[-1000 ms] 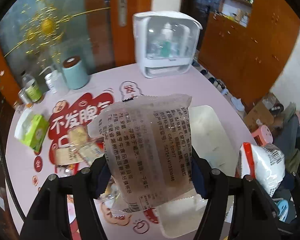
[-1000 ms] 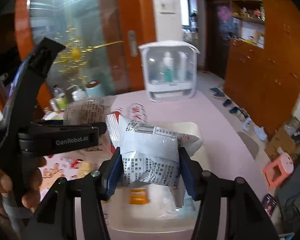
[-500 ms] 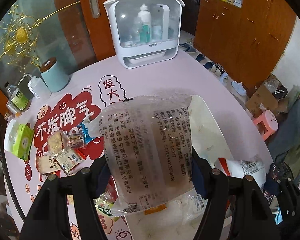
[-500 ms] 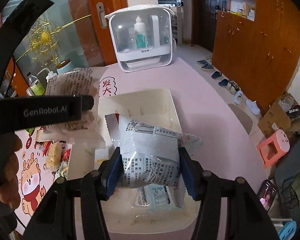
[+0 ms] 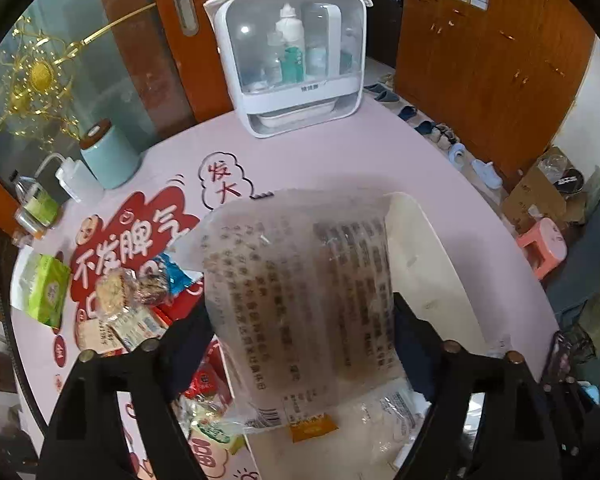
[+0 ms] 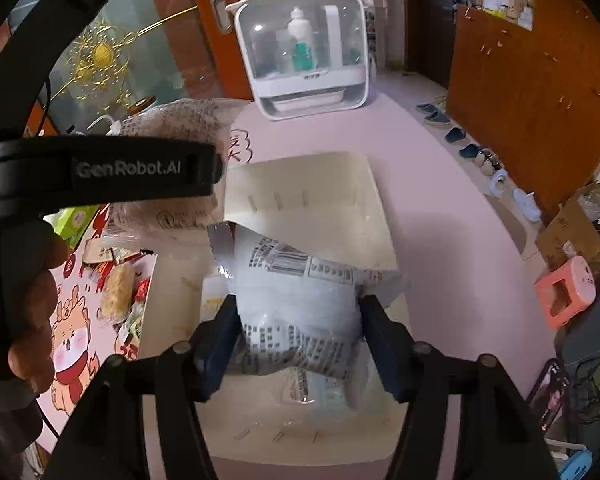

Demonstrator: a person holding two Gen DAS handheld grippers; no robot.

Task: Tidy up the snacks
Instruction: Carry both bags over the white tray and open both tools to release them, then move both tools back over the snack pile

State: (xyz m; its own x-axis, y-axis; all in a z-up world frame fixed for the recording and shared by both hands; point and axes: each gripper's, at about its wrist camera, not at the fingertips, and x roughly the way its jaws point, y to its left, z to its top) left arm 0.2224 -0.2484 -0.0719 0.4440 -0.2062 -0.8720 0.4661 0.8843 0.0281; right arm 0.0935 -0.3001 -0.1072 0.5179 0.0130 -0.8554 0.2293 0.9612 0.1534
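Observation:
My left gripper point(image 5: 300, 328) is shut on a clear brownish snack packet point(image 5: 300, 300) with printed text, held above the near end of the cream plastic bin point(image 5: 432, 264). My right gripper point(image 6: 298, 320) is shut on a white snack packet point(image 6: 296, 304) with black print, held just over the bin point(image 6: 312, 196). Flat packets point(image 5: 384, 412) lie on the bin floor. The left gripper with its packet point(image 6: 172, 128) shows at the left of the right wrist view. Loose snacks point(image 5: 128, 300) lie on the table left of the bin.
A white dispenser cabinet point(image 5: 292, 64) stands at the table's far side. A teal canister point(image 5: 108, 156), a white bottle point(image 5: 76, 180) and a green box point(image 5: 46, 288) are at the left. A pink stool point(image 6: 568, 296) and shoes point(image 6: 512, 192) are on the floor at the right.
Both grippers have moved forward and down over the bin with their packets. The right gripper's packet has come lower into the bin.

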